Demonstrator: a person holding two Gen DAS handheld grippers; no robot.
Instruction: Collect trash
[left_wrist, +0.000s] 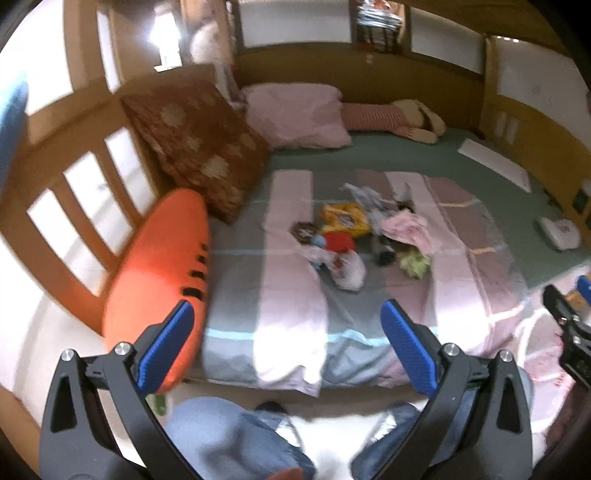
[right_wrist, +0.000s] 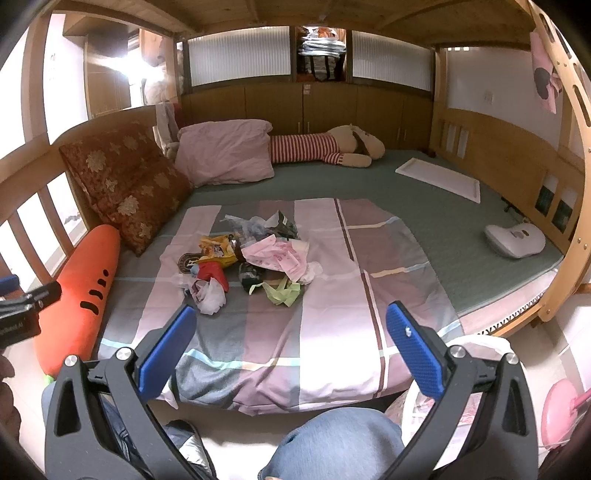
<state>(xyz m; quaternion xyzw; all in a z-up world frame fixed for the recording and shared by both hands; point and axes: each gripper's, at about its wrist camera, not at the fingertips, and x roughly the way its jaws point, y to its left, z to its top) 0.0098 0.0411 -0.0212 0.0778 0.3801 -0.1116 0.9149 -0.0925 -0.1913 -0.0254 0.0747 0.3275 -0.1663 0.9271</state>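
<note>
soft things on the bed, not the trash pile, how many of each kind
Pillows: 2, the brown floral pillow and the pink pillow.
Plush toys: 2, the orange carrot plush and the striped stuffed dog.
Blankets: 1, the plaid blanket.
Total: 5

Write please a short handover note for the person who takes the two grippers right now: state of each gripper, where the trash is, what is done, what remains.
Left gripper: open, empty, held above the near edge of the bed.
Right gripper: open, empty, also at the near edge.
Trash pile: all on the striped blanket, mid-bed; it includes a yellow wrapper, pink crumpled paper, a white plastic bag and green scraps.
White bag: on the floor, right of the bed, beside the right gripper; it may be the trash bag, but I cannot tell.
Done: nothing picked up, judging by the frames.
Left: collect every piece.
</note>
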